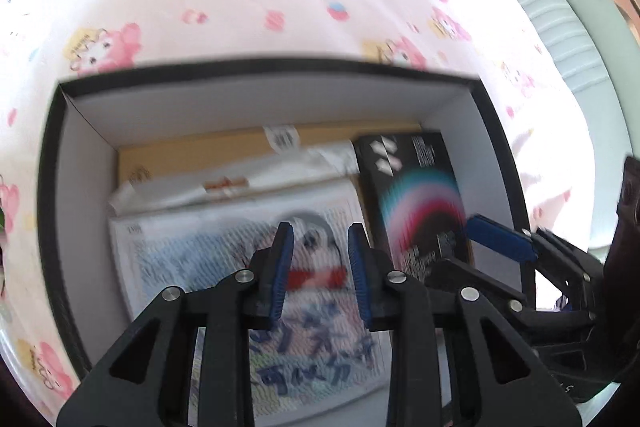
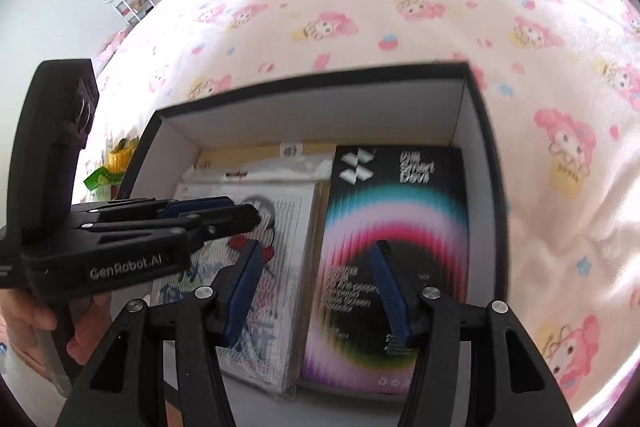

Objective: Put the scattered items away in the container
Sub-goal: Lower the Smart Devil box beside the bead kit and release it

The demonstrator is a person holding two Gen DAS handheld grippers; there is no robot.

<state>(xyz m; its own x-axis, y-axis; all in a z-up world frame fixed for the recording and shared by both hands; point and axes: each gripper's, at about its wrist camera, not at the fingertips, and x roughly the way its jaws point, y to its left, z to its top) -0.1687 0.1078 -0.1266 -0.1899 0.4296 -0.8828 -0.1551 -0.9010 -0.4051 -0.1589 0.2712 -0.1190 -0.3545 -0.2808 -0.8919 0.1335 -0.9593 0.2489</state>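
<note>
The container (image 2: 478, 147), a black open-topped box with white inner walls, sits on the bedspread (image 2: 400, 7) near the bed's close edge. It already holds a black phone-accessory box (image 2: 400, 195) along its right wall, a white printed pack (image 2: 280, 227) by its left wall, and a clear sleeve (image 1: 224, 187) lying over a tan flat carton (image 1: 200, 151) at the far wall. These look like light, stiff cardboard packs; the sleeve is probably slippery and floppy, so it is better pinched at a stiff edge. The flat packs are best taken across a narrow side.

The left gripper (image 1: 320, 267) hangs above the white pack with its jaws drawn narrow and nothing between them. The right gripper (image 2: 316, 287) hovers over the black box with jaws spread and empty.

At the bed's left edge, just outside the container's left wall, lie yellow and green small items (image 2: 112, 167), seemingly not yet tidied. The container's wall stands between them and the grippers, and the two grippers crowd each other closely.
</note>
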